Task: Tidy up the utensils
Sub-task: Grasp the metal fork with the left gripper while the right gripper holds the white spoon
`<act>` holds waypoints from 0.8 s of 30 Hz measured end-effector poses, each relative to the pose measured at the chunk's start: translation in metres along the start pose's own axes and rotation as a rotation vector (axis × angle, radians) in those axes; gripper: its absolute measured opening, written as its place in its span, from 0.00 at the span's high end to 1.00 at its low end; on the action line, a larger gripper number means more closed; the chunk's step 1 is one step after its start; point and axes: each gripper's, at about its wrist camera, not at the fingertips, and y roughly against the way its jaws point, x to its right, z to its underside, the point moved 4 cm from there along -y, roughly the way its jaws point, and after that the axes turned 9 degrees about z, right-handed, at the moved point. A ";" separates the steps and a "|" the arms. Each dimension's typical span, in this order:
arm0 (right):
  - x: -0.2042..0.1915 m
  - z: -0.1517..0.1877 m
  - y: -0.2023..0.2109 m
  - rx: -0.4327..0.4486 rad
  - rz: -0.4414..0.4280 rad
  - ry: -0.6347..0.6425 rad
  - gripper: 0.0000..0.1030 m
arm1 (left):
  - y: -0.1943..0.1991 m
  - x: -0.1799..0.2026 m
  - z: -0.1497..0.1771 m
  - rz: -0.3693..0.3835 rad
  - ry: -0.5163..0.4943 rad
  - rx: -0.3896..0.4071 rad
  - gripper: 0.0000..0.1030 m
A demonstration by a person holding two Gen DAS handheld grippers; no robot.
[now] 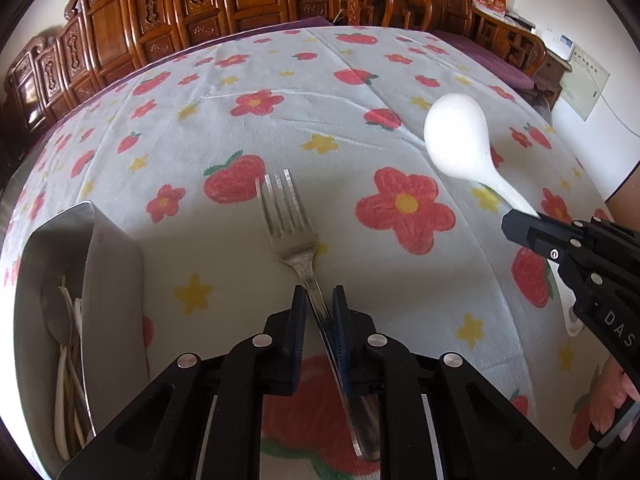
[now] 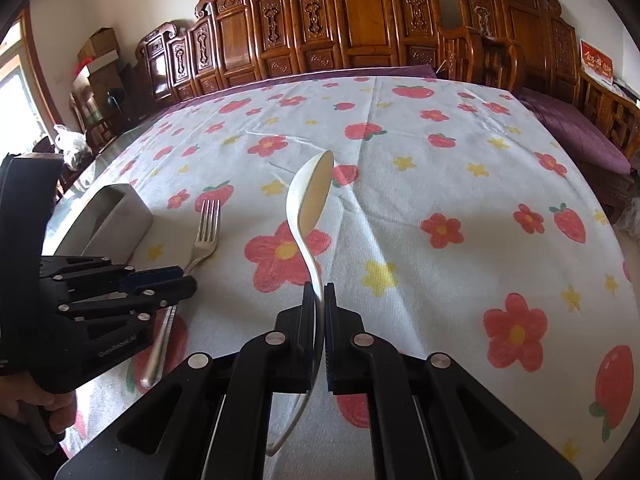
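Observation:
A metal fork (image 1: 288, 224) lies on the flowered tablecloth with its tines pointing away. My left gripper (image 1: 319, 300) is down at the table, its jaws closed in on the fork's thin handle, which runs slantwise between the pads. The right wrist view shows that gripper (image 2: 188, 276) at the fork's (image 2: 206, 232) neck. My right gripper (image 2: 319, 292) is shut on the handle of a white spoon (image 2: 310, 196), held above the cloth with the bowl up and away. In the left wrist view, the spoon (image 1: 456, 136) and right gripper (image 1: 516, 224) are at the right.
A metal utensil holder (image 1: 100, 248) stands left of the fork with a spoon and pale sticks inside; it shows as a grey box (image 2: 116, 208) from the right. Carved wooden chairs (image 2: 360, 32) line the far table edge. A hand (image 2: 28, 400) grips the left tool.

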 end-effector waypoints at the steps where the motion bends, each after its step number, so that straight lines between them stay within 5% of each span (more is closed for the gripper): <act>1: 0.001 0.001 -0.001 -0.003 0.007 0.000 0.95 | 0.001 0.001 0.001 0.004 -0.006 -0.008 0.93; 10: 0.000 0.016 -0.003 -0.031 0.053 0.003 0.95 | 0.026 0.006 0.009 -0.007 -0.053 -0.007 0.94; 24: -0.031 0.019 0.047 0.031 0.052 0.034 0.95 | 0.112 0.004 0.009 0.018 -0.079 0.123 0.94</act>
